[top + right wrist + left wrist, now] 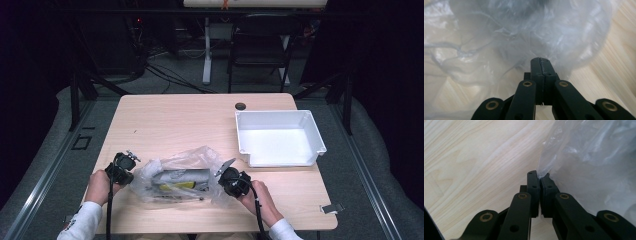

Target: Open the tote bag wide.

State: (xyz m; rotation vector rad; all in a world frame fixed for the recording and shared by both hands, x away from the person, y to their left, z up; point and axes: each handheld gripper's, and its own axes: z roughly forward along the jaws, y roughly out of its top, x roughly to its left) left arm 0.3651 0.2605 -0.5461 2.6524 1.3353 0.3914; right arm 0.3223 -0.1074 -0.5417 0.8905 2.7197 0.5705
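A crumpled clear plastic bag [172,162] lies on the wooden table [175,120] near its front edge. Inside it are a grey object [184,176] and something yellow [178,186]. My left gripper [134,175] is at the bag's left end; in the left gripper view its jaws [540,178] are shut on a thin edge of the bag's film [586,157]. My right gripper [223,182] is at the bag's right end, and its jaws [541,62] are pinched together on the film [536,30]. A hand holds each gripper.
An empty white tray [241,134] stands at the right of the table, just beyond the right gripper. A dark round grommet [240,106] sits near the far edge. A small metal clip [331,208] lies at the front right corner. A folding chair [260,47] stands behind the table.
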